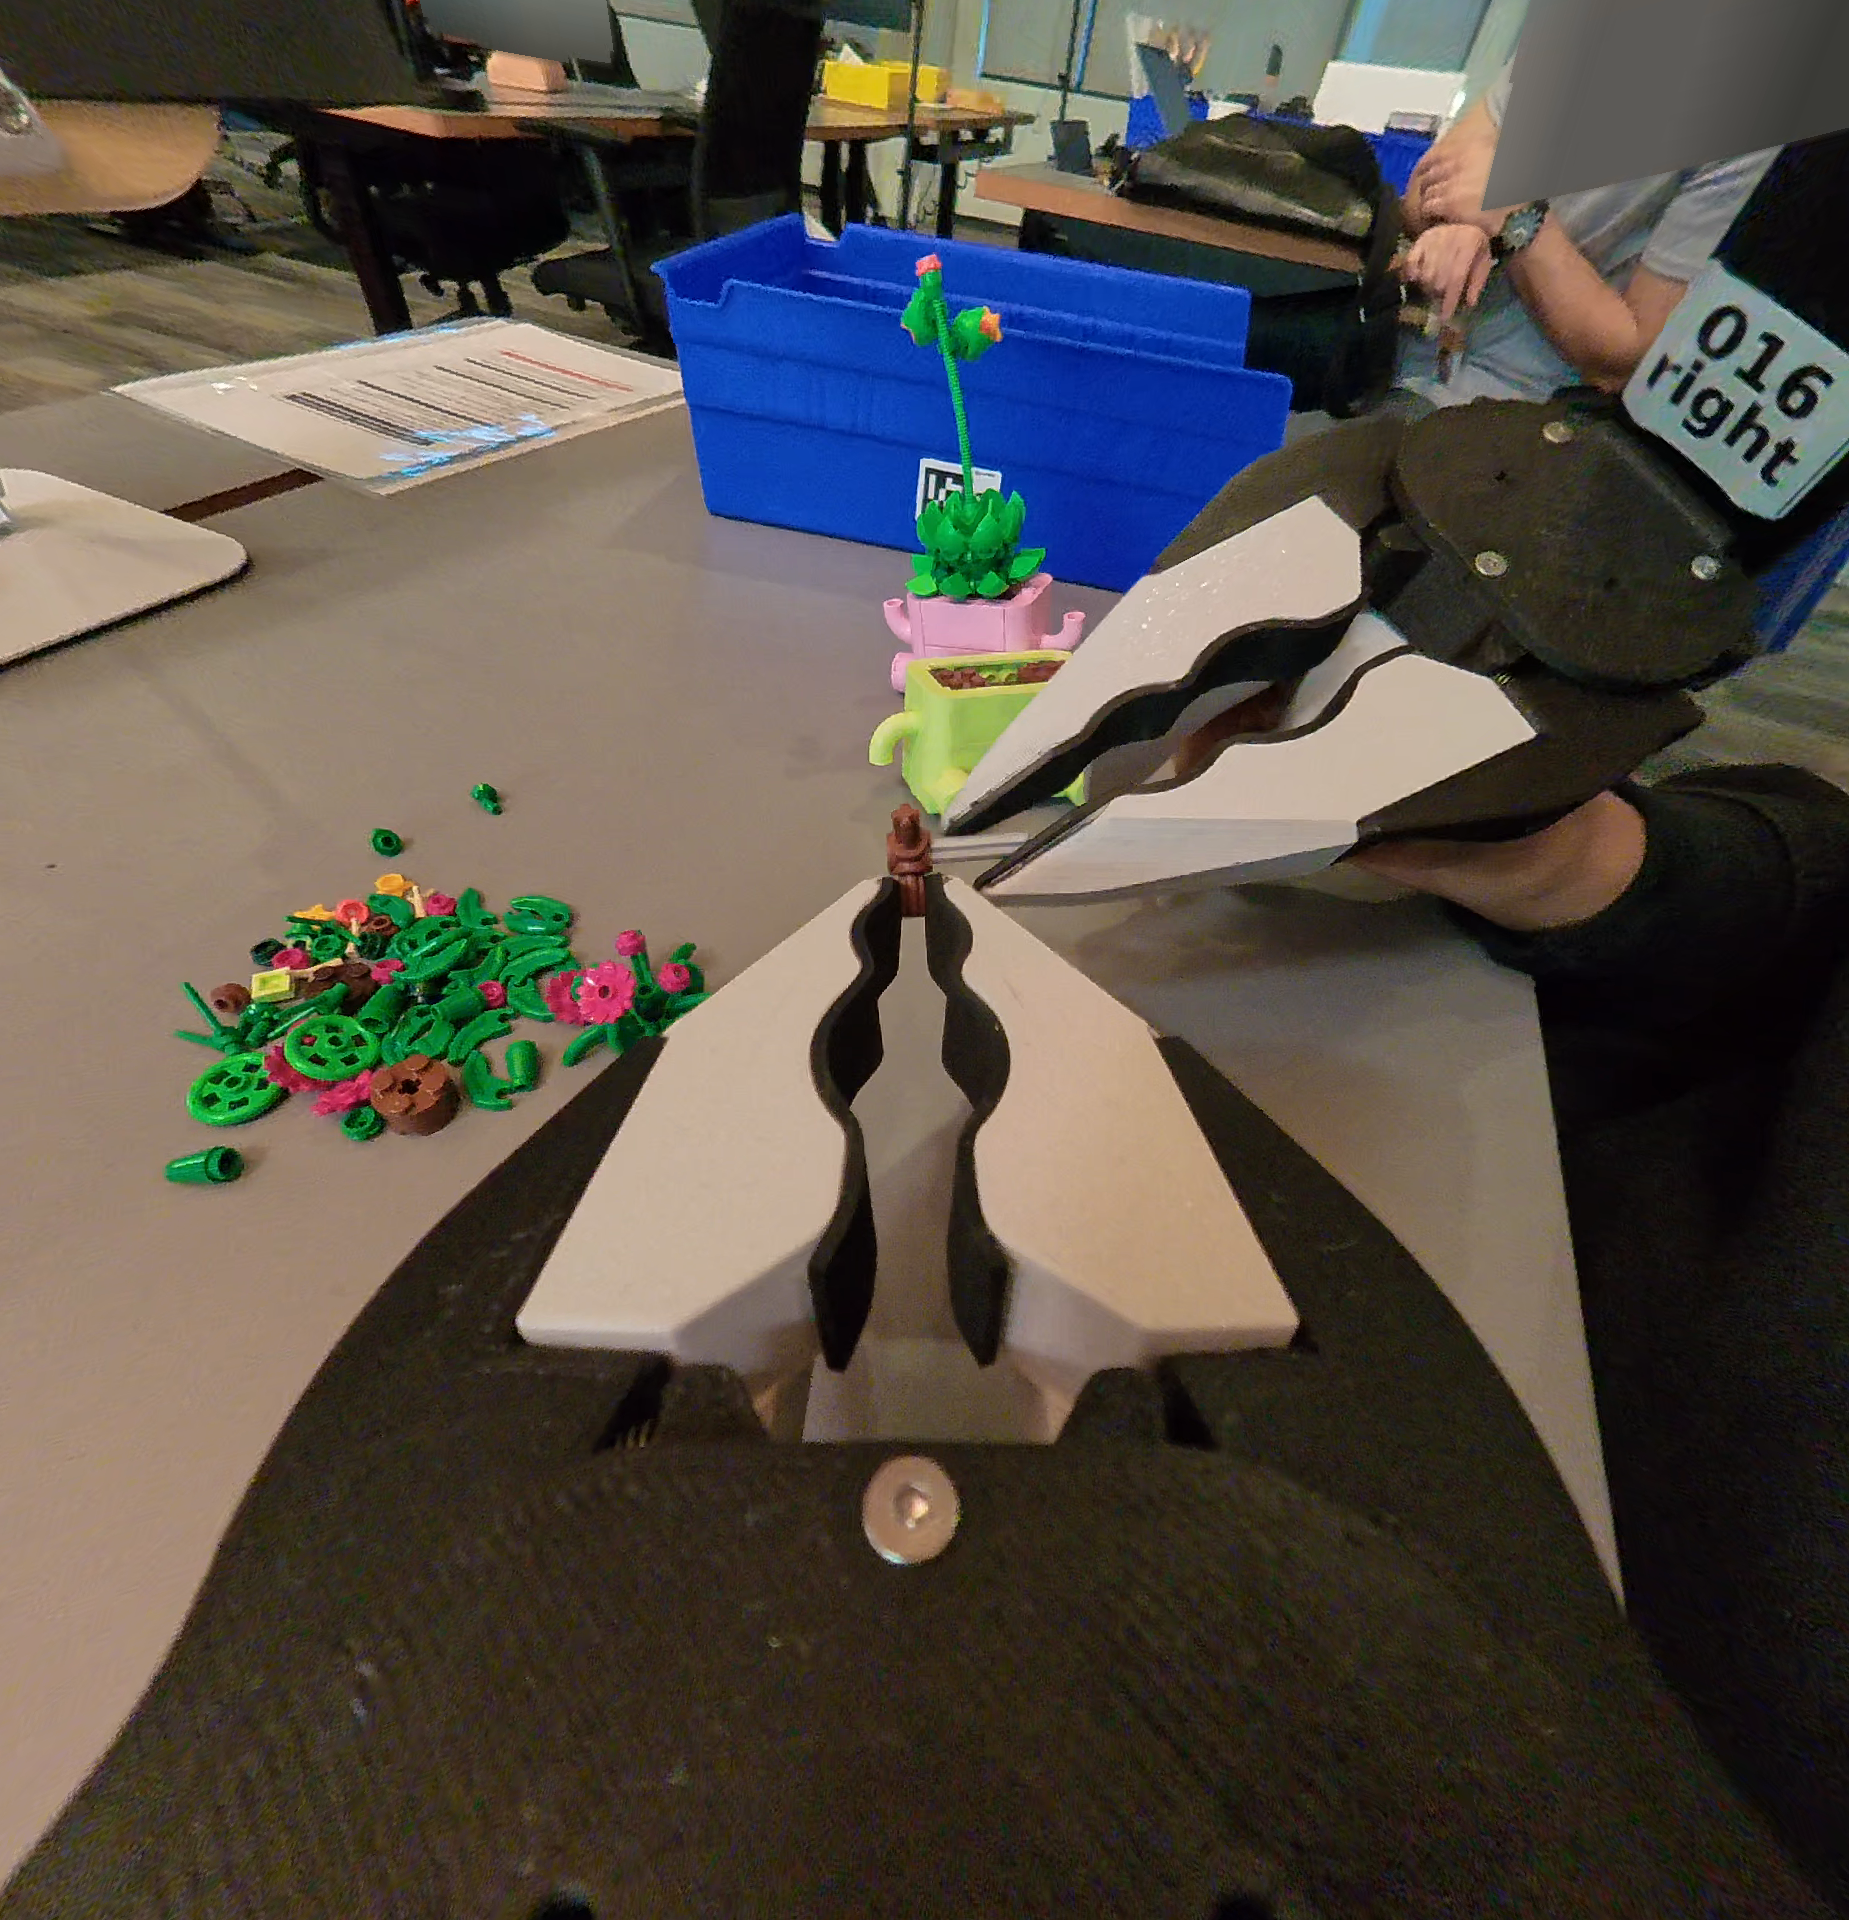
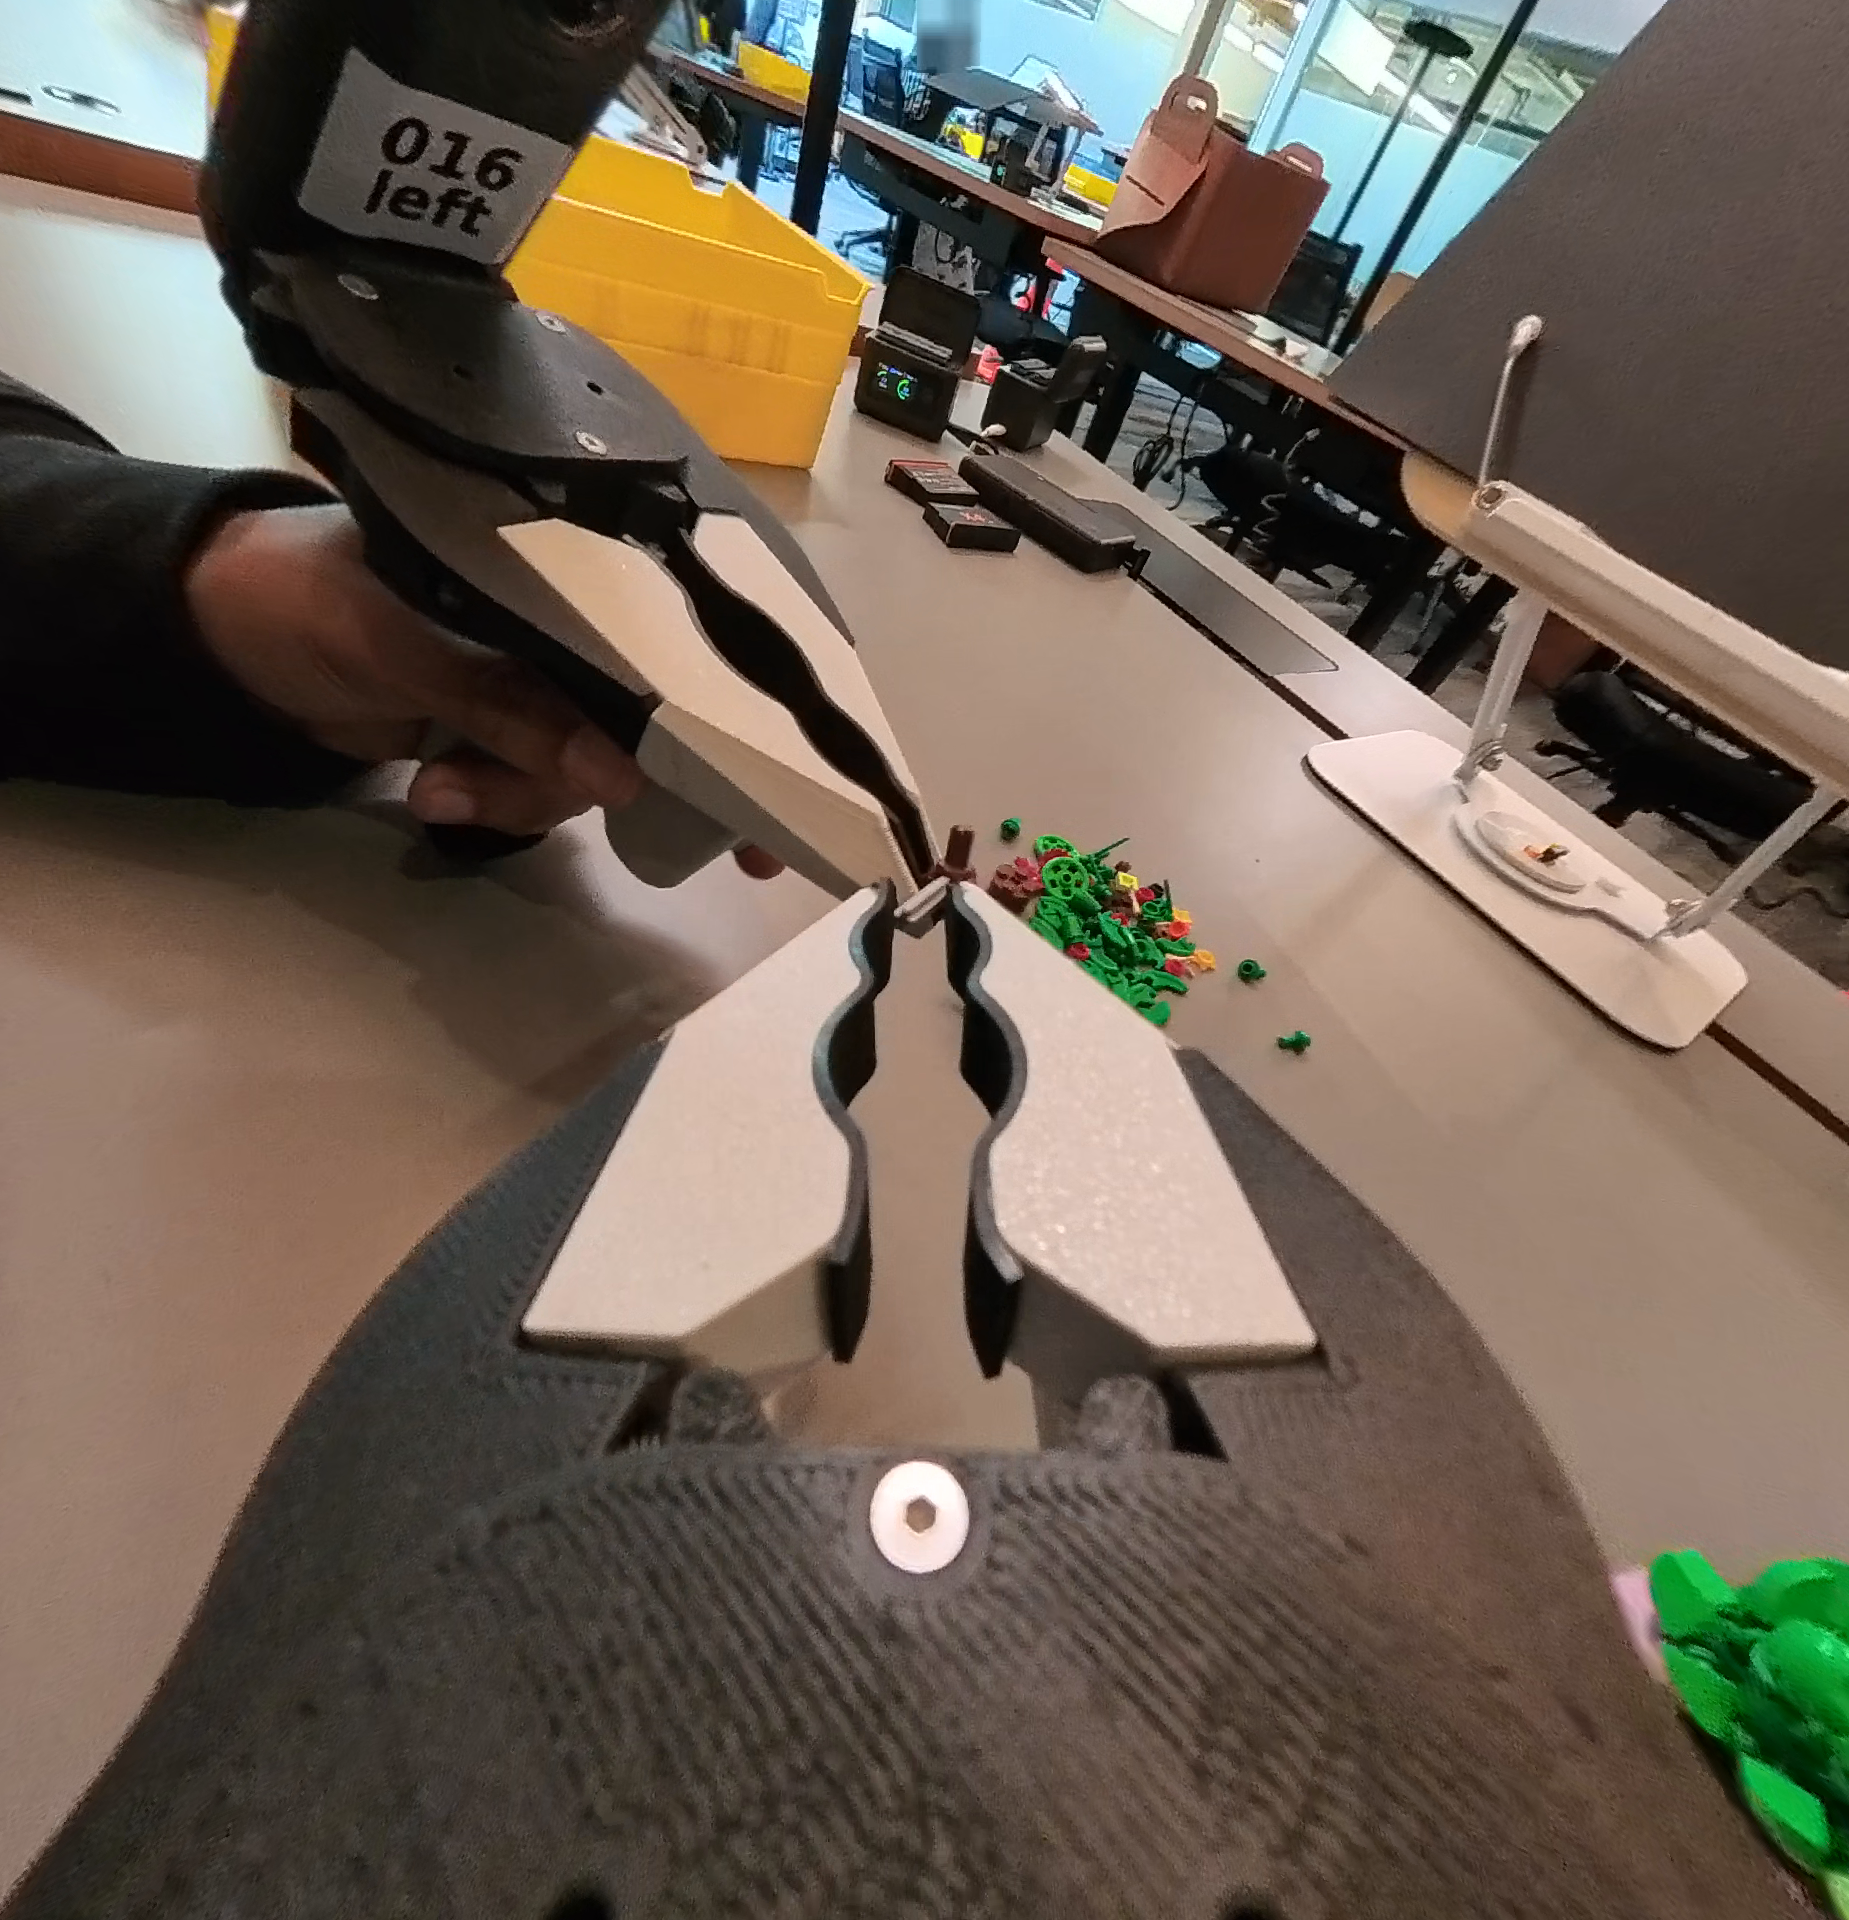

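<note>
Grey tabletop (image 1: 587, 675), brown piece (image 1: 907, 857) between hand-held gripper (image 1: 907, 891) tips

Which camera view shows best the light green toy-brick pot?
The left wrist view: the light green toy-brick pot stands on the grey table before the pink pot, partly behind the right tongs. The right wrist view does not show it.
</note>
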Motion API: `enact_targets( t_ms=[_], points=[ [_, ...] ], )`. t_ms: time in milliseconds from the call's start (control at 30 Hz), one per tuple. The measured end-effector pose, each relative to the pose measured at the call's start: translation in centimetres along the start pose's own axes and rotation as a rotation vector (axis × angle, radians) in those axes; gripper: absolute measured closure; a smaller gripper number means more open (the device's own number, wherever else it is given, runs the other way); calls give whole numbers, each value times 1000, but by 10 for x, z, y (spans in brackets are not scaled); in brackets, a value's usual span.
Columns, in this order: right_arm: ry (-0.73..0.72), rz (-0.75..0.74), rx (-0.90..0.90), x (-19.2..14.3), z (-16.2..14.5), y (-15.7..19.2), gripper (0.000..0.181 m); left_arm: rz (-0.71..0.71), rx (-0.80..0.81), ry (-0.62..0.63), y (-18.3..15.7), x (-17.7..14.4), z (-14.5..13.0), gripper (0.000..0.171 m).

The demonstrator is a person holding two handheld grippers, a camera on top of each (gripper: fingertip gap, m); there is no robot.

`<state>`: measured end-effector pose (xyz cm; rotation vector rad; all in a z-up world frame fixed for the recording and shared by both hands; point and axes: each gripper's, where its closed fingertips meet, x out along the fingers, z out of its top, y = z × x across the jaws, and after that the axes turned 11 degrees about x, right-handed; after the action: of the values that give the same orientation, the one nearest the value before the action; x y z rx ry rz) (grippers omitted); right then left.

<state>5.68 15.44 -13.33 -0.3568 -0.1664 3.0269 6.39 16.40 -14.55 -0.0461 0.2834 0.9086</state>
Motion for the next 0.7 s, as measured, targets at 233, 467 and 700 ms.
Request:
enact_targets(
  t_ms=[233, 467, 700],
  points=[
    [4, 59, 117, 2, -3, 0, 173, 47, 87, 32, 2, 0, -3, 171],
    [9, 79, 148, 2, -3, 1, 173, 68, 134, 45, 2, 1, -4, 171],
    [10, 80, 137, 1, -3, 1, 173, 70, 141, 45, 1, 1, -4, 171]
  ],
)
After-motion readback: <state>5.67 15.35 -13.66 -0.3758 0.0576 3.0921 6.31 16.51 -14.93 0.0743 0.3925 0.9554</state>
